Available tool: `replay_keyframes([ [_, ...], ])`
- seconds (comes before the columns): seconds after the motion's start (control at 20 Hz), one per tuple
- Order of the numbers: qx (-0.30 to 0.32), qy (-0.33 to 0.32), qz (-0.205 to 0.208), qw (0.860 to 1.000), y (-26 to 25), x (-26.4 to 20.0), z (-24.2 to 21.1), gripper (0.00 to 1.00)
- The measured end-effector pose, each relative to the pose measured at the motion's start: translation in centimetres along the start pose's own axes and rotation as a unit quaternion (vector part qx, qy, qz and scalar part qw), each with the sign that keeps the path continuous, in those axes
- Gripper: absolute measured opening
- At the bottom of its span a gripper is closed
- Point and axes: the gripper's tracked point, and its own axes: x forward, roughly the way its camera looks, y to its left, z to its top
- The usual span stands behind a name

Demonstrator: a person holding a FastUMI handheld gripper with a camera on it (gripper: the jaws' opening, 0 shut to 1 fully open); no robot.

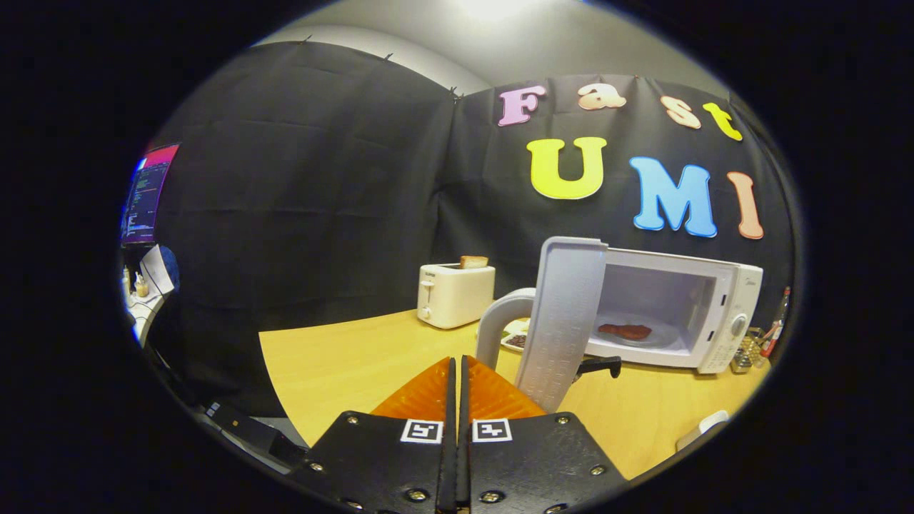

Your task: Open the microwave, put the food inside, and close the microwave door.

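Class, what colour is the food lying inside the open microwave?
Reddish-brown food on the microwave's glass plate, in the gripper view; gripper shut, empty.

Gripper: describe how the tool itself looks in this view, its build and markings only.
The gripper has two flat black plates side by side, fastened with shiny round screws. Each plate carries a small square white tag with a black block pattern, one on either side of the centre seam. Ahead of the plates, two ribbed wedge-shaped fingers taper forward, pressed together with only a thin dark line between them. No cable is visible.
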Motion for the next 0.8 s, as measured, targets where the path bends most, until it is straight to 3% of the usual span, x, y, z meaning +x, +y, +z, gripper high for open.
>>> replay_keyframes([
  [0.4,-0.048,0.003,-0.145,0.988,-13.7,-1.7,-1.3,0.01],
  [0.8,0.029,0.034,-0.220,0.975,-25.5,3.1,-1.9,0.01],
])
